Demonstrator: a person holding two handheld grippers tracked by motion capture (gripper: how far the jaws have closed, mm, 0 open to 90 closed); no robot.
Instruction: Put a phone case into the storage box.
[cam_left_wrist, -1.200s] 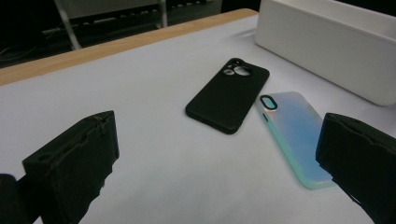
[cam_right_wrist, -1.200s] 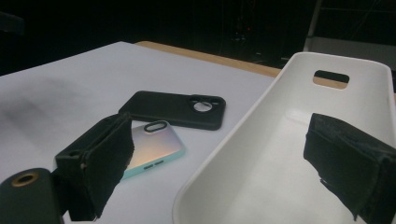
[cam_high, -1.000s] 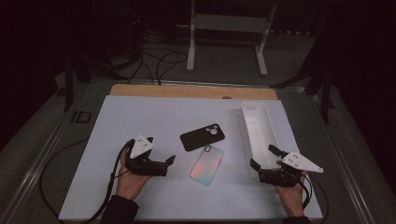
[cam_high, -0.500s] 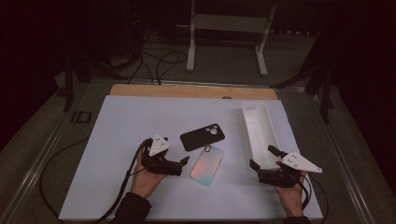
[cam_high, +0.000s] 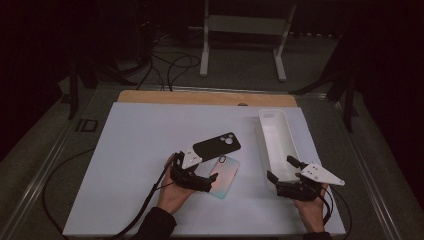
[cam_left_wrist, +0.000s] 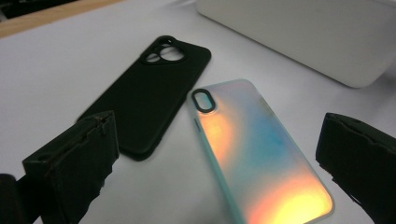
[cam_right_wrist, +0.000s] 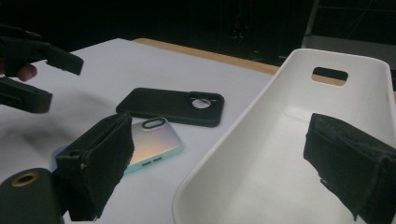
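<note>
An iridescent phone case lies flat on the white table mat. A black phone case lies just beyond it, their corners nearly touching. My left gripper is open, low over the near end of the iridescent case, one jaw on each side of it. My right gripper is open and empty at the near end of the long white tray.
The white tray stands lengthwise at the mat's right side. A wooden strip runs along the mat's far edge. Cables and a metal stand are on the floor beyond the table.
My left gripper has moved right across the mat, from its left part to over the near end of the iridescent case. The right gripper has barely shifted.
</note>
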